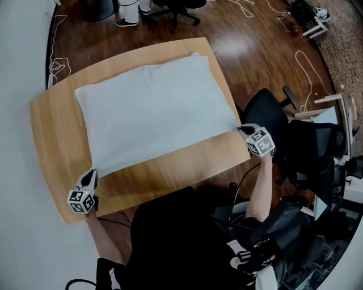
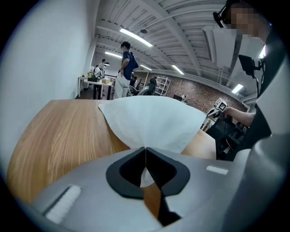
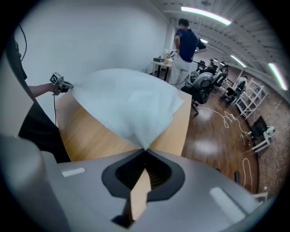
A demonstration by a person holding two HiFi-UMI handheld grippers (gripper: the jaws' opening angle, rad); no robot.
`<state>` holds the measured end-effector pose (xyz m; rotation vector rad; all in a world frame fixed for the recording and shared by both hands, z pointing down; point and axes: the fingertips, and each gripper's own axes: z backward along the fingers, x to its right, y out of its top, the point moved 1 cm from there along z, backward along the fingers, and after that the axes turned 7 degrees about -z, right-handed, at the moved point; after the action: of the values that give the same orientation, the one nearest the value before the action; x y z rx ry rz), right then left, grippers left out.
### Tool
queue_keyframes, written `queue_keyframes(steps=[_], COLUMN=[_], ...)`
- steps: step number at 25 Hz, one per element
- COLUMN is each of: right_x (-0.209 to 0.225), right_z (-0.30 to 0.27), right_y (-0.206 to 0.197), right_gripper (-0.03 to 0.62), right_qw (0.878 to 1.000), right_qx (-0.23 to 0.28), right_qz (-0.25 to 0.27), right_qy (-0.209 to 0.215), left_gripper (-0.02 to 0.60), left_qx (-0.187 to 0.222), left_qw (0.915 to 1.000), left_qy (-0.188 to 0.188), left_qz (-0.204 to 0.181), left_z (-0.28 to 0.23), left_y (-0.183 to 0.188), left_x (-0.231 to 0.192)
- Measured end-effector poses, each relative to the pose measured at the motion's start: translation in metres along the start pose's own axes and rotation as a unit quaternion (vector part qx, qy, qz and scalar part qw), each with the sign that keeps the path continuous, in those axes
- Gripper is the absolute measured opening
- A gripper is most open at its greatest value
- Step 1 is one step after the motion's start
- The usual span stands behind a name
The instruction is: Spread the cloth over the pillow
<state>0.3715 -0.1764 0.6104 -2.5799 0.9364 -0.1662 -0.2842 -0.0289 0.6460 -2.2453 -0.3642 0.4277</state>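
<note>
A pale white cloth point(image 1: 153, 113) lies spread and taut across the wooden table point(image 1: 51, 130). It bulges as if over a pillow, which is hidden beneath it. My left gripper point(image 1: 91, 177) sits at the cloth's near left corner and is shut on it; in the left gripper view the cloth point(image 2: 154, 122) fans out from the closed jaws of the left gripper point(image 2: 145, 149). My right gripper point(image 1: 243, 130) is at the near right corner by the table's right edge, shut on that corner. In the right gripper view the cloth point(image 3: 127, 104) runs into the closed right gripper point(image 3: 145, 150).
A black office chair point(image 1: 272, 113) stands just right of the table beside my right arm. White cables point(image 1: 306, 68) trail over the wood floor. Another chair base point(image 1: 176, 11) and a standing person point(image 2: 124, 68) are beyond the far edge. A white wall runs along the left.
</note>
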Motion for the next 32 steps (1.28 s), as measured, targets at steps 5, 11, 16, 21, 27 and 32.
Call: queue_keyframes(steps=[5,11,16,21,27,32], right_x=[0.000,0.001,0.005,0.095,0.103,0.110], right_z=[-0.055,-0.122,-0.119,-0.068,-0.048,-0.144], right_y=[-0.047,-0.053,-0.054,-0.086,0.225,0.358], right_gripper=[0.005,0.005,0.040,0.149,0.064,-0.008], right_qw=[0.999,0.998,0.997,0.974,0.970,0.964], right_qx=[-0.035,-0.051,-0.070,-0.199,0.237,0.250], right_qz=[-0.032,-0.027,-0.013,-0.032,0.028,0.084], right_qy=[0.016,0.015,0.025,-0.106,-0.037,0.037], left_gripper=[0.008,0.009,0.044,0.103,0.103,0.097], left_qx=[-0.045,-0.099,-0.090,-0.027,0.127,0.211], left_qw=[0.9989,0.9949,0.9959,0.9973,0.9768,0.9746], left_qy=[-0.009,-0.008,-0.002,0.030,0.110,-0.030], left_qz=[0.011,0.013,0.015,0.061,0.133,0.068], left_z=[-0.021,-0.045,-0.049,-0.014,0.043,-0.020], left_y=[-0.036,-0.059,-0.055,-0.058,0.011,0.154], left_x=[0.007,0.001,-0.006,-0.024,-0.042,0.034])
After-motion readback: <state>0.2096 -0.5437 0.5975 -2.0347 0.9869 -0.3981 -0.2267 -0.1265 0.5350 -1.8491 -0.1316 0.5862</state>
